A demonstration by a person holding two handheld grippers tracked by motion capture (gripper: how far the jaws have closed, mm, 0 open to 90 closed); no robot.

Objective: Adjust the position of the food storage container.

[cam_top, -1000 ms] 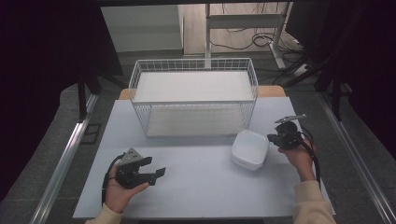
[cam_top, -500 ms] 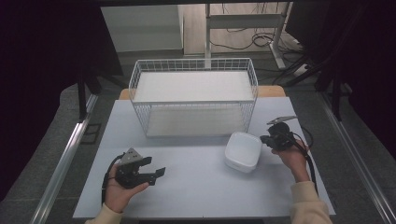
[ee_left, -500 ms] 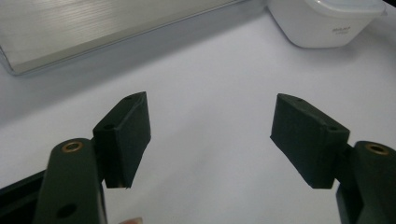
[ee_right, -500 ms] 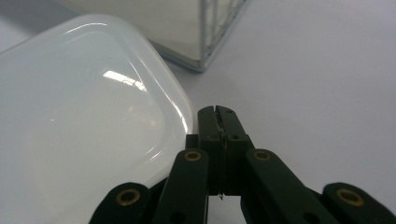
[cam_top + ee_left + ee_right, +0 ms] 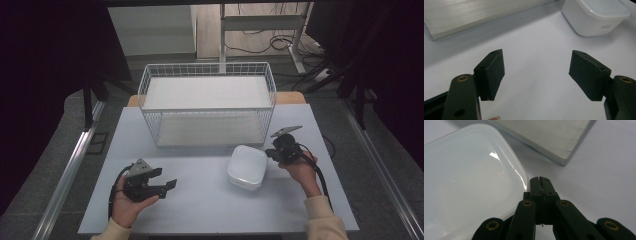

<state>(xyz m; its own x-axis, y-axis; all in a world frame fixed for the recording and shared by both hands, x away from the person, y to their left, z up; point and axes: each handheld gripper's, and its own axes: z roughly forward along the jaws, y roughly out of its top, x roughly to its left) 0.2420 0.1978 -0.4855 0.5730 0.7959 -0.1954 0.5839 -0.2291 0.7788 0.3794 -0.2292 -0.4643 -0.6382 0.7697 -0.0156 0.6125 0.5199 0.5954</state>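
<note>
Nearest the person, the left gripper [image 5: 150,182] sits low on the white table [image 5: 200,210], held in the left hand [image 5: 127,200] well apart from everything else. Its jaws stand wide apart with nothing between them; in the left gripper view they frame bare table, and the white lidded container [image 5: 596,17] lies ahead and off to one side, well clear of them.

Further in and to the right, the right gripper [image 5: 275,152] is held in the right hand [image 5: 300,170] just beside the container [image 5: 247,167]. In the right gripper view the jaws are pressed together, empty, their tips at the rounded rim of the translucent lid [image 5: 474,175]; whether they touch it I cannot tell. From these jaws the container lies toward the person's left, its lid spreading away on that side. It looks close to square with rounded corners, so no long axis stands out. The right hand is plainly the nearer one, and with the jaws together at the edge, a sideways nudge seems more likely than a grasp, though that is only a judgement.

Beyond the container stands the white wire basket [image 5: 207,70], open-topped, on the far half of the table, with a clear gap between it and the container.
</note>
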